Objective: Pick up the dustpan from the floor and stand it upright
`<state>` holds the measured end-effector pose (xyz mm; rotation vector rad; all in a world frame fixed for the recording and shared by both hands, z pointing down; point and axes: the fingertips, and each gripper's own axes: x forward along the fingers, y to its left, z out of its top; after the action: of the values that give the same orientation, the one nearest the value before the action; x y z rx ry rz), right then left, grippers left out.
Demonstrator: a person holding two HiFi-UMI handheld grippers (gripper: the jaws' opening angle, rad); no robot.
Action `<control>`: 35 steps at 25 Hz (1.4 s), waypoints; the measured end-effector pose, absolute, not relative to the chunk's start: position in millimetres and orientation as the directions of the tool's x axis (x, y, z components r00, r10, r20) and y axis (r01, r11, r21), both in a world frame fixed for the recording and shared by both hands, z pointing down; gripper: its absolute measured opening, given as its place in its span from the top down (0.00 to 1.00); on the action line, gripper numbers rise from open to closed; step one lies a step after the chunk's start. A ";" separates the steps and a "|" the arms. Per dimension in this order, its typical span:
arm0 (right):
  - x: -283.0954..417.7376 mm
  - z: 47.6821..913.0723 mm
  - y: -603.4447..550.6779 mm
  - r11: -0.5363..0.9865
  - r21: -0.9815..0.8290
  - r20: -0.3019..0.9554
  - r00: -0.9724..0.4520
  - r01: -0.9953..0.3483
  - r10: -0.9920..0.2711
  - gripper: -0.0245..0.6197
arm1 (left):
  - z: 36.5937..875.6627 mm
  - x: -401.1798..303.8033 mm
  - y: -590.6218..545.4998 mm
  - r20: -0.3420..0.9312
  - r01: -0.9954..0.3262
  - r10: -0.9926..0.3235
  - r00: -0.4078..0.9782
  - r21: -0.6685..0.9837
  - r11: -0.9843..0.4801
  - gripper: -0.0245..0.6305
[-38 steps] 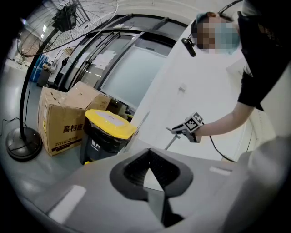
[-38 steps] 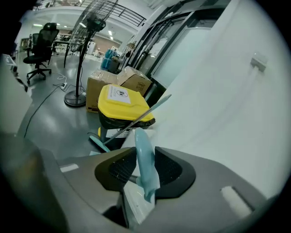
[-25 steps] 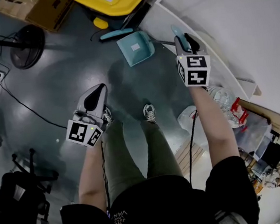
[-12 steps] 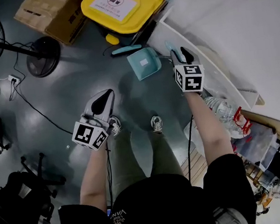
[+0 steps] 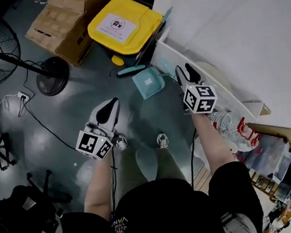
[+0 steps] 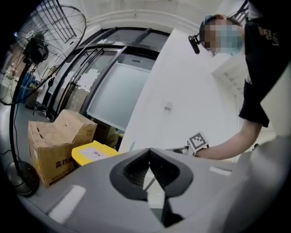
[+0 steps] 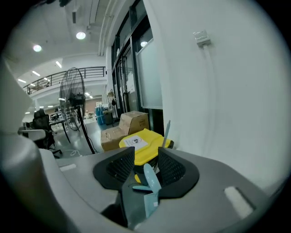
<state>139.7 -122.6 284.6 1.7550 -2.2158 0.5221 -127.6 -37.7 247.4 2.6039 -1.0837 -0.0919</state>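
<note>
1. Head view, set against the frames of a second ago: both hands now stand higher above the floor (image 5: 80, 89); the right tongs (image 5: 186, 71), then set about the top of the dustpan (image 5: 148, 82) handle, now sit above and clear of it.
2. Right tongs (image 7: 145, 152): the jaws have just been opening; the right gripper view shows the teal handle of the dustpan (image 7: 148, 179) between them, with neither pad pressing on it; we record them as released.
3. Left tongs (image 5: 111, 102): clenched on nothing, as the left gripper view confirms (image 6: 149, 150); held well apart from the dustpan.
4. Meaning, in our judgement: the dustpan has been let go and stands unaided; the task looks complete or nearly so; the only open point is whether it stays up.
5. Location: on the floor at the foot of the white wall (image 5: 229, 25); just beside a teal brush (image 5: 130, 70); near the yellow bin (image 5: 119, 25).
6. Orientation: the long axis runs along the handle, with the pan on the floor and the handle rising toward the right tongs; we judge it near upright; the right gripper view looks down the handle, tip nearest and pan below; which way the mouth faces we cannot tell.
</note>
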 end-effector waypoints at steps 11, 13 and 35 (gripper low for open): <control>122.2 208.1 -39.2 0.292 -0.282 0.254 -0.365 -0.914 -0.896 0.85 | 180.7 -89.1 -18.2 -0.016 -0.680 -0.716 0.697 0.300 -0.669 0.88; 117.2 202.0 -22.0 0.304 -0.300 0.248 -0.381 -0.904 -0.890 0.89 | 171.5 -81.7 -13.1 -0.037 -0.677 -0.717 0.696 0.299 -0.673 0.88; 121.3 149.5 59.7 0.445 -0.388 0.138 -0.528 -0.807 -0.838 0.96 | 125.5 -41.1 58.7 -0.078 -0.690 -0.715 0.695 0.208 -0.693 0.88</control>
<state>121.3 59.7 149.5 1.5583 -2.7320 0.6668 -41.1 58.7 125.5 2.7407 -1.1445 -0.2286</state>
